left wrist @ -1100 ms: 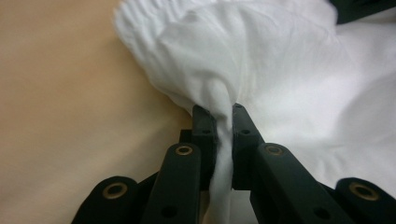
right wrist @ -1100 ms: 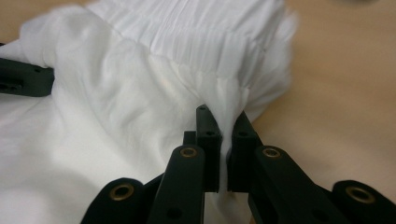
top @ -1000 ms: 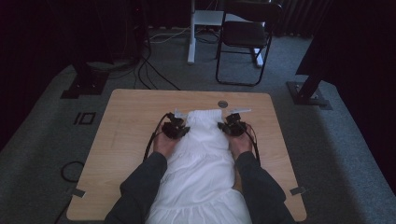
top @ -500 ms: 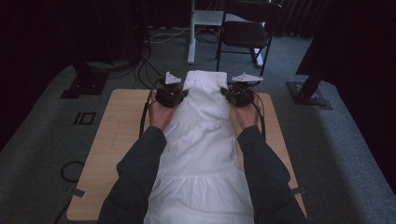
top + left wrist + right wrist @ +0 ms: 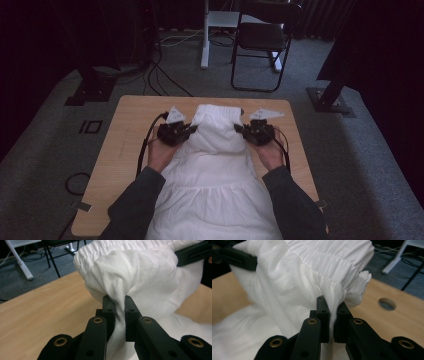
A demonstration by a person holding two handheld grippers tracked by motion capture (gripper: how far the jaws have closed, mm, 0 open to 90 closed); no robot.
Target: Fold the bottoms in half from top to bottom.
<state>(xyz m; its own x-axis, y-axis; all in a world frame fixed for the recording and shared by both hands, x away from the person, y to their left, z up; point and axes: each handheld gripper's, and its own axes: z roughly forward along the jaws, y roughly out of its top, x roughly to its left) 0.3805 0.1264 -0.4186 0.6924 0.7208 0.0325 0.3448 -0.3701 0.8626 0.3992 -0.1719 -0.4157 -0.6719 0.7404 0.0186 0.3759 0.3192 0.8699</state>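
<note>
A white gathered garment (image 5: 215, 170) lies lengthwise on the wooden table (image 5: 125, 150), its elastic waistband (image 5: 217, 109) at the far end. My left gripper (image 5: 191, 131) is shut on a pinch of cloth at the garment's left side, seen close in the left gripper view (image 5: 119, 300). My right gripper (image 5: 239, 129) is shut on the right side just below the waistband (image 5: 337, 265); the cloth runs between its jaws (image 5: 331, 305). The upper part of the garment hangs bunched and lifted between the two grippers. The hem end reaches the near table edge between the person's sleeves.
A round hole (image 5: 387, 304) sits in the tabletop near the right far corner. Beyond the table stand a black folding chair (image 5: 260, 40), a white post (image 5: 205, 35) and floor cables (image 5: 160, 75). A black stand base (image 5: 330, 100) is at the right.
Both hands went out to the far edge with the waistband, then came back toward the person and up. The top of the garment now bulges between the grippers instead of lying stretched flat.
</note>
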